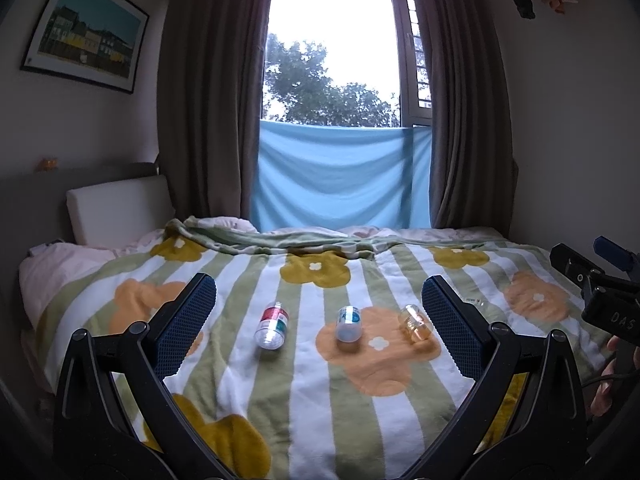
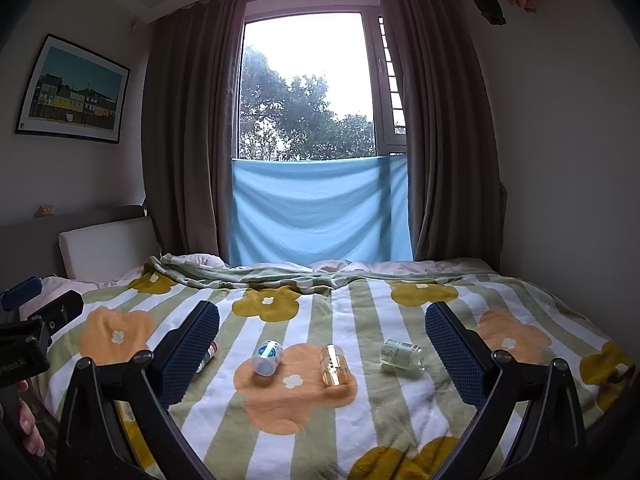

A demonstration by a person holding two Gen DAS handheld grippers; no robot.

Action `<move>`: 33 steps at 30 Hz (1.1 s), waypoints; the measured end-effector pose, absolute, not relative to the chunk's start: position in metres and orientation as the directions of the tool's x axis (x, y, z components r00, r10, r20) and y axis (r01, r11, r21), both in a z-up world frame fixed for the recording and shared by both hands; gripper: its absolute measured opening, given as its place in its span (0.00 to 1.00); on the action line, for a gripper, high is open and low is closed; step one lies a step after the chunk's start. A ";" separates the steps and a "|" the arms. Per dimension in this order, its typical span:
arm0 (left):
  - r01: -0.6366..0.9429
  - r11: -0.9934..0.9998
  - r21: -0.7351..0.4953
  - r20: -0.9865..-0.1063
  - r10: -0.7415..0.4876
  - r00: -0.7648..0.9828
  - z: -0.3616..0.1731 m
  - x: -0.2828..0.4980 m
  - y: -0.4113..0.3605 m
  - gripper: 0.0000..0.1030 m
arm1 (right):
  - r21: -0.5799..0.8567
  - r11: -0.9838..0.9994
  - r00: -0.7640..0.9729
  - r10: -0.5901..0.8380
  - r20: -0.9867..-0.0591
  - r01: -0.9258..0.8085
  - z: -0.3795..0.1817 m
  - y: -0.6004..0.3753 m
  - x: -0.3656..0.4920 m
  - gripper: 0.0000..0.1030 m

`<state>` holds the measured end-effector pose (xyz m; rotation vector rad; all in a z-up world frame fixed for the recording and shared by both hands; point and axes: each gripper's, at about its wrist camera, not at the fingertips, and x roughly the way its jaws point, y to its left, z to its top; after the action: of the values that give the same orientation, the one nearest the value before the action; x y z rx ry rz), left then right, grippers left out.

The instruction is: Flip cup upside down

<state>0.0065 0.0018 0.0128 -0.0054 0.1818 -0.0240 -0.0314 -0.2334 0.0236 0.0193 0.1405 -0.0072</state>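
Four small cups lying on their sides mid-bed (image 1: pixel 400 400): red-labelled (image 1: pixel 272 325), blue-labelled (image 1: pixel 348 323), amber (image 1: pixel 416 323), clear (image 2: pixel 402 355) nearest the right edge. Left gripper (image 1: pixel 320 324) and right gripper (image 2: pixel 322 356) above the near edge, jaws spread wide, holding nothing.

Daylight pours through the tall white-framed window (image 1: pixel 332 52), its sky blown out to glare. The room stays dim (corners vignette black). Fisheye bends the grey-brown curtains (image 2: pixel 188 132); the flowered striped blanket (image 2: pixel 320 420) shows soft shadows.
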 end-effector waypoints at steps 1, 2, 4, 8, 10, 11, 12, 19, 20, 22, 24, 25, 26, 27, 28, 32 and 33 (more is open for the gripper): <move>0.022 1.000 -0.007 -0.181 -0.023 0.983 0.013 0.007 0.002 1.00 | 0.019 1.000 0.990 -0.004 -0.142 0.007 0.024 -0.233 -0.031 1.00; 0.020 1.000 -0.008 -0.182 -0.021 0.983 0.013 0.008 0.002 1.00 | 0.018 1.000 0.990 -0.004 -0.143 0.006 0.024 -0.233 -0.030 1.00; 0.018 1.000 -0.012 -0.184 -0.020 0.983 0.013 0.009 0.003 1.00 | 0.014 1.000 0.989 -0.006 -0.147 0.008 0.025 -0.233 -0.027 1.00; 0.017 1.000 -0.010 -0.185 -0.019 0.983 0.013 0.010 0.004 1.00 | 0.016 1.000 0.989 -0.005 -0.150 0.007 0.026 -0.232 -0.024 1.00; 0.018 1.000 -0.012 -0.186 -0.020 0.982 0.013 0.011 0.005 1.00 | 0.014 1.000 0.987 -0.007 -0.158 0.009 0.026 -0.233 -0.019 1.00; 0.018 1.000 -0.014 -0.188 -0.020 0.982 0.013 0.011 0.005 1.00 | 0.014 1.000 0.987 -0.008 -0.162 0.010 0.026 -0.233 -0.017 1.00; 0.016 1.000 -0.016 -0.187 -0.019 0.982 0.012 0.011 0.006 1.00 | 0.013 1.000 0.986 -0.008 -0.166 0.011 0.025 -0.233 -0.014 1.00; 0.006 1.000 -0.023 -0.213 -0.010 0.977 0.018 0.024 0.009 1.00 | 0.009 1.000 0.978 -0.003 -0.208 0.005 0.025 -0.240 0.015 1.00; 0.001 1.000 -0.022 -0.215 -0.006 0.977 0.019 0.026 0.010 1.00 | 0.015 1.000 0.976 0.000 -0.217 0.003 0.025 -0.242 0.021 1.00; -0.012 1.000 -0.021 -0.222 0.007 0.975 0.021 0.032 0.013 1.00 | 0.005 1.000 0.966 0.003 -0.260 -0.002 0.022 -0.247 0.040 1.00; -0.027 0.999 -0.022 -0.230 0.021 0.973 0.021 0.038 0.016 1.00 | -0.011 1.000 0.948 0.013 -0.319 -0.017 0.018 -0.253 0.066 1.00; -0.034 0.999 -0.022 -0.236 0.028 0.971 0.022 0.041 0.017 1.00 | -0.023 0.999 0.936 0.020 -0.351 -0.030 0.015 -0.256 0.080 1.00; -0.046 0.999 -0.022 -0.243 0.039 0.969 0.021 0.045 0.020 1.00 | -0.038 0.998 0.920 0.029 -0.391 -0.047 0.011 -0.260 0.098 1.00; -0.052 0.998 -0.023 -0.248 0.045 0.968 0.019 0.048 0.021 1.00 | -0.050 0.997 0.901 0.035 -0.432 -0.062 0.007 -0.263 0.116 1.00; -0.062 0.998 -0.024 -0.257 0.053 0.965 0.018 0.053 0.024 1.00 | -0.054 0.996 0.883 0.041 -0.468 -0.075 0.002 -0.266 0.133 1.00; -0.087 0.996 -0.030 -0.294 0.075 0.953 0.009 0.074 0.031 1.00 | -0.047 0.992 0.783 0.063 -0.619 -0.117 -0.024 -0.279 0.211 1.00; -0.093 0.995 -0.032 -0.304 0.079 0.950 0.007 0.079 0.032 1.00 | -0.043 0.991 0.754 0.066 -0.653 -0.124 -0.033 -0.281 0.229 1.00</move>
<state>0.0791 0.0324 0.0065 -0.0456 0.3070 0.0871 0.2287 -0.2811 -0.0328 -0.0858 0.7089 0.1042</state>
